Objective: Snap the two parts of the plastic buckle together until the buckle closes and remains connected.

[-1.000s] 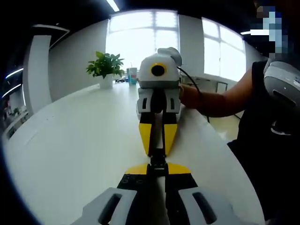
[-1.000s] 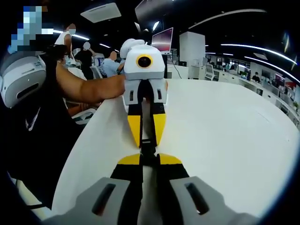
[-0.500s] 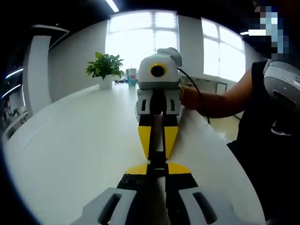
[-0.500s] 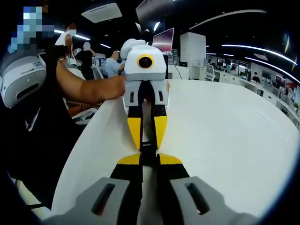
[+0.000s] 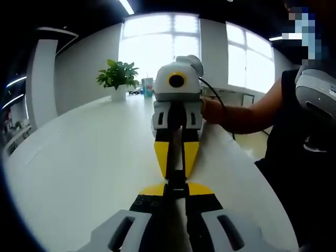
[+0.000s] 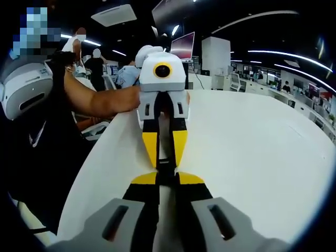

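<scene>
White table [image 5: 79,157], potted plant [image 5: 117,77] and cup [image 5: 147,84] at its far end, monitor [image 6: 182,45] beyond.

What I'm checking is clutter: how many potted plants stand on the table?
1: the potted plant stands at the far end of the white table, beside a cup. Others may be hidden behind the right tongs.

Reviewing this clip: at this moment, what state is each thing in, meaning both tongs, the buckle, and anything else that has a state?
Left tongs: shut on the buckle, tip to tip with the right tongs.
Right tongs: shut on the buckle, above the white table.
Buckle: held between both tongs; whether it is latched is hidden.
Potted plant: upright at the table's far end.
Cup: upright beside the plant.
</scene>
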### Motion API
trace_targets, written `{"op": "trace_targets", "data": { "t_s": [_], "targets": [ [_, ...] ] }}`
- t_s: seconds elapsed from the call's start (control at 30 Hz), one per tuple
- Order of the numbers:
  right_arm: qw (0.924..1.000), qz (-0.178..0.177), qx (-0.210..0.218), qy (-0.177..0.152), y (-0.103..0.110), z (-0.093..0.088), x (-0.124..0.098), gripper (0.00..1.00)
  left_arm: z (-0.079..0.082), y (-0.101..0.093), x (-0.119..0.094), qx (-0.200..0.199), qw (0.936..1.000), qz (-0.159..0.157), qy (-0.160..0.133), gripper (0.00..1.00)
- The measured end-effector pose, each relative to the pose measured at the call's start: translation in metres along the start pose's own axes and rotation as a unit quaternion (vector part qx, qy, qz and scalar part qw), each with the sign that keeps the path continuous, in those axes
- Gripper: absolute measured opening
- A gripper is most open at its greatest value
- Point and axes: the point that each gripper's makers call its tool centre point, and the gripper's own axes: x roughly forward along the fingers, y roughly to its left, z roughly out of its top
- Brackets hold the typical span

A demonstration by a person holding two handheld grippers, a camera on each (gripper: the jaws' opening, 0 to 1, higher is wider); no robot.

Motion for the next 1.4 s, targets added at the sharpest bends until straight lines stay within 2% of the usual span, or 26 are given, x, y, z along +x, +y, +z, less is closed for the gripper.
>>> {"op": "trace_targets", "data": {
  "t_s": [0.53,0.9,0.97,1.03,1.07,1.13,1.2,1.27,1.3,1.33,1.37,1.4],
  "targets": [
    [1.0000,-0.005,-0.002,0.001,-0.002,-0.001,-0.002,0.09,0.002,0.005,0.008,0.010,0.9999,0.008,-0.012,0.13],
    [0.9999,-0.012,0.000,-0.002,-0.005,0.000,-0.003,0.09,0.005,0.014,0.008,0.019,0.9989,0.034,-0.027,0.42],
    [0.9999,-0.013,0.004,-0.001,-0.006,-0.001,-0.003,0.09,0.006,0.023,0.007,0.008,0.9978,0.058,-0.032,0.51],
    [0.9999,-0.013,0.004,0.001,-0.006,-0.001,-0.003,0.09,0.004,0.028,0.005,-0.010,0.9976,0.062,-0.030,0.63],
    [0.9999,-0.013,0.004,0.001,-0.006,-0.002,-0.003,0.09,0.003,0.033,0.003,-0.012,0.9967,0.074,-0.032,0.68],
    [0.9999,-0.014,0.004,0.001,-0.007,-0.001,-0.003,0.09,0.009,0.040,-0.002,-0.039,0.9940,0.085,-0.056,0.74],
    [0.9999,-0.015,0.005,0.001,-0.007,-0.001,-0.003,0.09,0.018,0.045,-0.006,-0.047,0.9913,0.093,-0.082,0.74],
    [0.9999,-0.016,0.005,0.002,-0.007,-0.001,-0.004,0.09,0.018,0.049,-0.009,-0.052,0.9903,0.098,-0.083,0.79],
    [0.9998,-0.017,0.005,0.002,-0.007,-0.001,-0.004,0.09,0.018,0.052,-0.009,-0.053,0.9894,0.105,-0.085,0.85],
    [0.9998,-0.019,0.005,0.002,-0.008,-0.001,-0.004,0.09,0.020,0.059,-0.010,-0.033,0.9872,0.126,-0.092,0.95],
    [0.9998,-0.019,0.006,0.001,-0.008,-0.001,-0.004,0.09,0.024,0.067,-0.013,-0.015,0.9832,0.150,-0.104,0.99],
    [0.9998,-0.019,0.007,0.000,-0.008,0.000,-0.005,0.09,0.021,0.067,-0.014,-0.019,0.9837,0.149,-0.098,1.00]
  ]
}}
